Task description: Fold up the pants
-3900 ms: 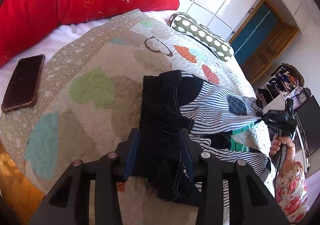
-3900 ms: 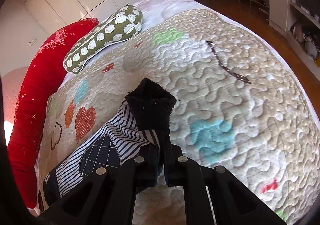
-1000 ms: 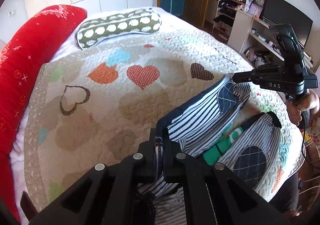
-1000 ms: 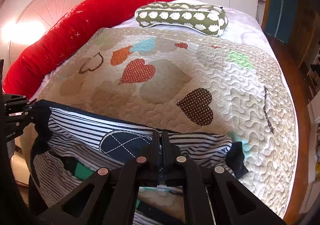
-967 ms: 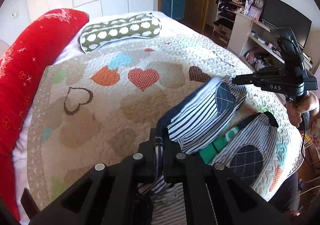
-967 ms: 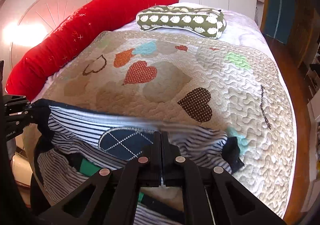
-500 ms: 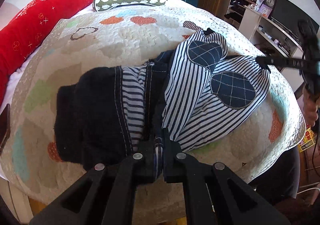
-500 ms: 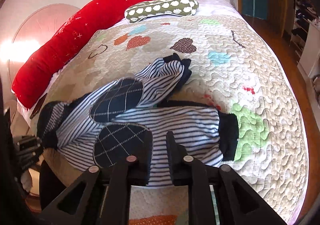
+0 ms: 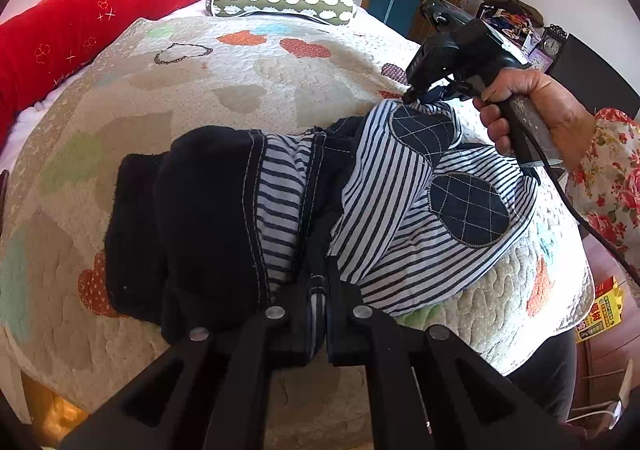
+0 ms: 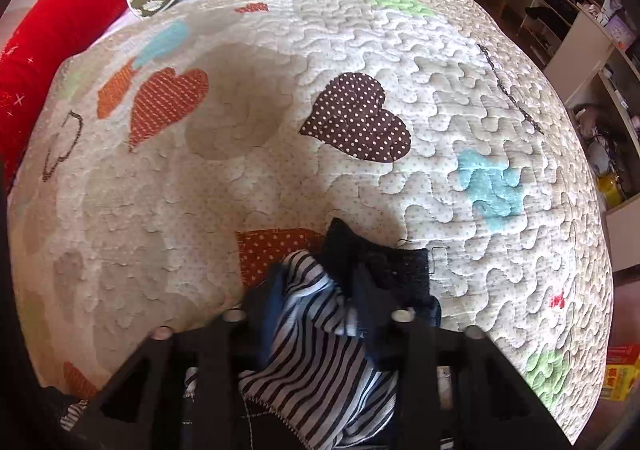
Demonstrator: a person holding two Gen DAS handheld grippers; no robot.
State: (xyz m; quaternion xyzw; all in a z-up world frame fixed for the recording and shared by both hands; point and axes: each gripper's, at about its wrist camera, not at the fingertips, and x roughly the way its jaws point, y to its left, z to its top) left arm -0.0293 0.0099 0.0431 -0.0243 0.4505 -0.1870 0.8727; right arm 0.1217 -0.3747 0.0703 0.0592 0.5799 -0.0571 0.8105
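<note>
The striped pants (image 9: pixel 400 205) with dark navy waist and checked knee patches lie spread on the quilt (image 9: pixel 248 73). My left gripper (image 9: pixel 319 300) is shut on the pants' striped near edge by the waist. In the left wrist view my right gripper (image 9: pixel 426 95) sits at the far leg's end, above the upper knee patch. In the right wrist view the right gripper (image 10: pixel 320 314) has its jaws apart around the bunched striped leg end and dark cuff (image 10: pixel 384 262), which lie on the quilt.
A red bolster (image 9: pixel 80 13) and a green dotted pillow (image 9: pixel 280 3) lie at the bed's head. A shelf unit (image 10: pixel 592 21) and a dark screen (image 9: pixel 592 69) stand to the right of the bed. The bed's edge is just below my left gripper.
The pants were laid down flat on the quilt. My right gripper let go of one leg, moved to the far leg's end and now stands open around it. My left gripper kept its hold.
</note>
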